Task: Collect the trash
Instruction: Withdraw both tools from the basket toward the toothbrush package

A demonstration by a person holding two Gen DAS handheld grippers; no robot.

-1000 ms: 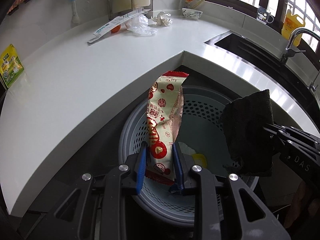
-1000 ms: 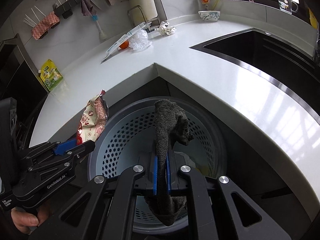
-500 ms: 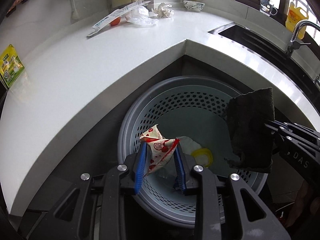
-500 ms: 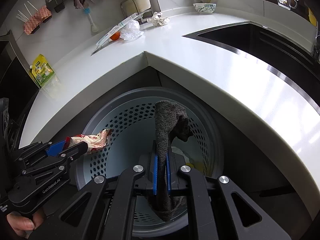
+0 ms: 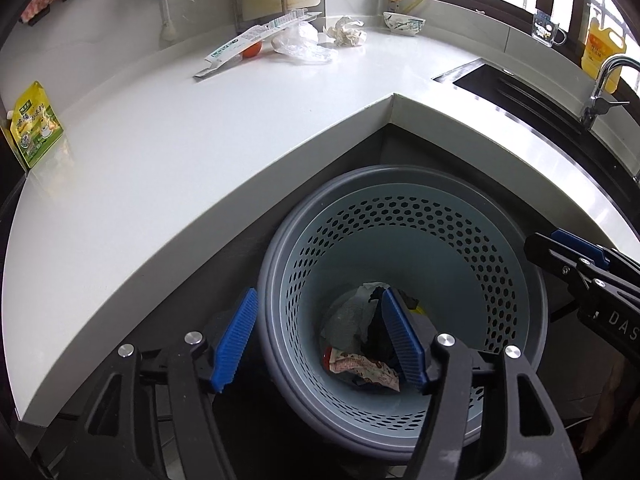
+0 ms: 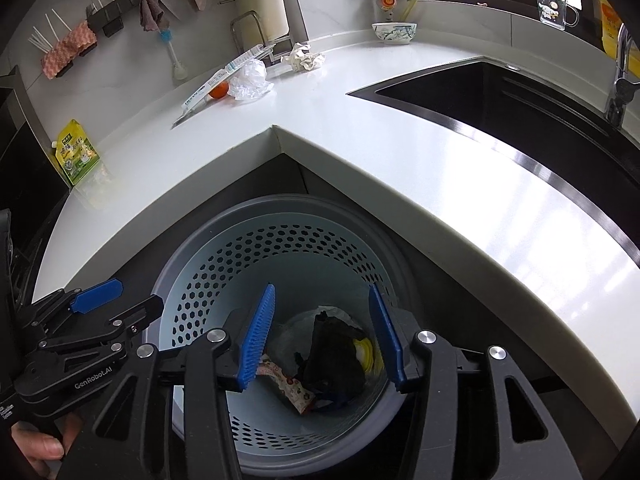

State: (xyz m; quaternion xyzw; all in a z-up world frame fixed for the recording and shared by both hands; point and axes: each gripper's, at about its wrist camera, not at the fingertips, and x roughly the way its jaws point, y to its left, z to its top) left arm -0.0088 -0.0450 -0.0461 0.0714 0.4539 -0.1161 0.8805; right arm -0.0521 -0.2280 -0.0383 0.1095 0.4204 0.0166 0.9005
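I am hovering both tools over the perforated bin, where the dark cloth and red snack wrapper are already lying at the bottom. The left gripper and right gripper are gaping wide, carrying nothing. Up at twelve o'clock the long carton, plastic bag and crumpled paper are, I judge, still waiting on the counter.

At the left edge of my frame a yellow-green pouch leans upright where the white countertop ends. Upper right, the dark sink sits sunk into that counter — its chrome faucet rises at the far right, a yellow bottle behind it. Top centre, a patterned bowl rests near the window — a mug stands on the sill.
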